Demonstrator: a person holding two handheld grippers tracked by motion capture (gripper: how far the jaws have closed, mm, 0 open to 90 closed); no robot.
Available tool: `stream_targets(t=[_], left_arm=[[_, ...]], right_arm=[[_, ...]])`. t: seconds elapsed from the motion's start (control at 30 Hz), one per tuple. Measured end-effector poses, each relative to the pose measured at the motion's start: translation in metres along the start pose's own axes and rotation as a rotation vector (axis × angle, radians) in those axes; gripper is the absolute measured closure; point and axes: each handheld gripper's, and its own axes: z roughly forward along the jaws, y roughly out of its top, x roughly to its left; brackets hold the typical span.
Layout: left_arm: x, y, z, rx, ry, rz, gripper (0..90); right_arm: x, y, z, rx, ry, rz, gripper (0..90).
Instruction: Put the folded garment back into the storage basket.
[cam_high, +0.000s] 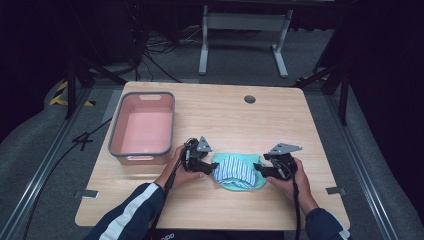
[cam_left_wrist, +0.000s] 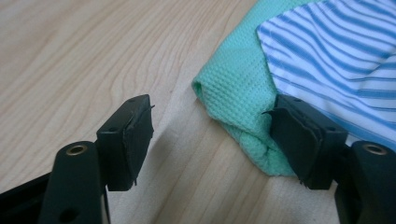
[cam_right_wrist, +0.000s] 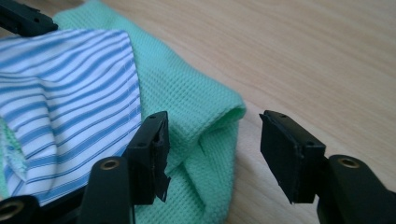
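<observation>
- I see a pink bin (cam_high: 142, 127) with a grey rim standing near the left edge of the desk (cam_high: 280, 120); its inside shows nothing in it. It sits well apart from the cloths, to their left and farther back.
- A round grommet hole (cam_high: 249, 99) sits near the far edge of the desk, well clear of the work.
- Nothing stands between either gripper and the cloths.
- The green waffle cloth (cam_high: 240, 185) lies near the front edge of the desk, about mid-width, with the blue-striped cloth (cam_high: 235, 170) bunched on top of it.
- I have the left gripper (cam_left_wrist: 210, 140) at the cloths' left end. A folded corner of the green waffle cloth lies between its jaws, close against the right jaw; the left jaw stands over bare wood.
- I have the right gripper (cam_right_wrist: 212, 154) at the cloths' right end. A folded green corner lies between its jaws, nearer the left one; the striped cloth lies just outside that jaw.
- Both pairs of jaws stand partly apart and neither presses the fabric; each straddles a green corner without gripping it.
</observation>
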Motion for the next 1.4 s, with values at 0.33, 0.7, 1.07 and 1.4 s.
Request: stream_targets(t=[0.33, 0.7, 1.07, 1.4], left_arm=[[0.000, -0.003, 0.003, 0.003, -0.046, -0.007, 25.5], [-0.008, -0.002, 0.000, -0.003, -0.096, 0.019, 51.3], [-0.014, 0.002, 0.001, -0.001, -0.136, 0.006, 79.6], [-0.018, 0.014, -0.007, 0.025, -0.132, 0.040, 82.4]], right_arm=[[0.002, -0.006, 0.010, 0.031, -0.003, 0.033, 36.5], [0.010, -0.005, 0.007, 0.041, 0.025, 0.021, 62.7], [0.015, -0.005, 0.006, 0.046, 0.047, 0.017, 80.0], [0.015, 0.001, -0.009, 0.027, 0.037, 0.002, 81.6]])
